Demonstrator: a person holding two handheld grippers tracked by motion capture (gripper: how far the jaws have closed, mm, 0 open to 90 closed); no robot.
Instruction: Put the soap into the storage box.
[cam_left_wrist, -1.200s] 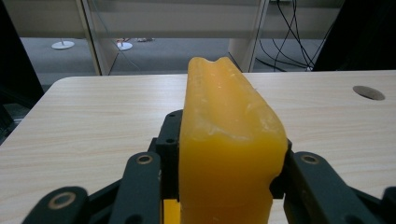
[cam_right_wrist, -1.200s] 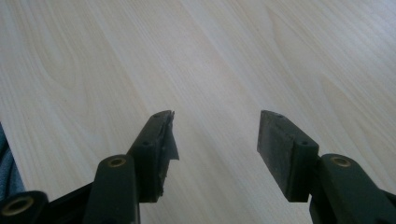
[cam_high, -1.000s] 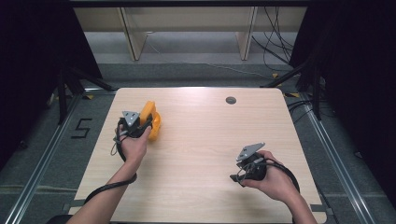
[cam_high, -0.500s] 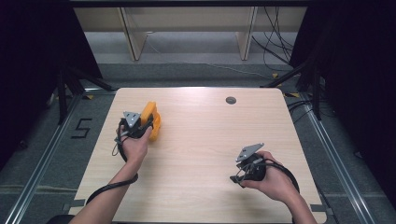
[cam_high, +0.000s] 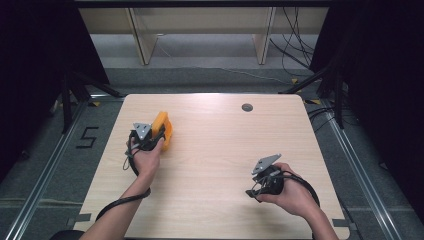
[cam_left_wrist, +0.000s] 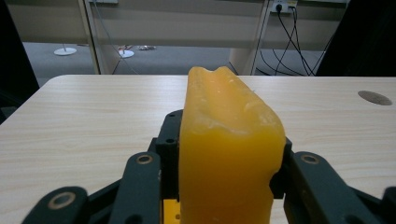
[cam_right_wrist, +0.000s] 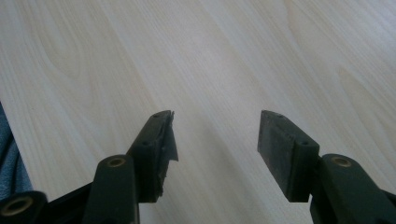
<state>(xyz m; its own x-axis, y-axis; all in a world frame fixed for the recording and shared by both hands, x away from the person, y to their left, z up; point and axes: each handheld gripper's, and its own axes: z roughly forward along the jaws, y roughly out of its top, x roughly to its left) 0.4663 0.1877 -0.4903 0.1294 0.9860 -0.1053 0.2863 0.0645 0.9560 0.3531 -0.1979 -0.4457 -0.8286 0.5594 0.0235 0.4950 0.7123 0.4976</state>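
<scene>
An orange-yellow block (cam_high: 164, 128), soft-looking with a notched top, stands on edge at the left of the wooden table (cam_high: 220, 135). My left gripper (cam_high: 156, 134) is shut on it; in the left gripper view the block (cam_left_wrist: 229, 154) rises between the two black jaws of the left gripper (cam_left_wrist: 228, 135), which press on both its sides. My right gripper (cam_high: 253, 192) is held low over the table's front right, tilted toward the near edge. In the right gripper view the right gripper (cam_right_wrist: 217, 126) stands open over bare wood, nothing between its fingers (cam_right_wrist: 161, 140).
A round dark grommet (cam_high: 247, 107) sits in the table near its far edge, also seen as the grommet (cam_left_wrist: 375, 97) ahead right of the block. Beyond the table are pale furniture legs (cam_high: 142, 42) and loose cables (cam_high: 295, 47). A "5" mark (cam_high: 87, 136) is on the floor at left.
</scene>
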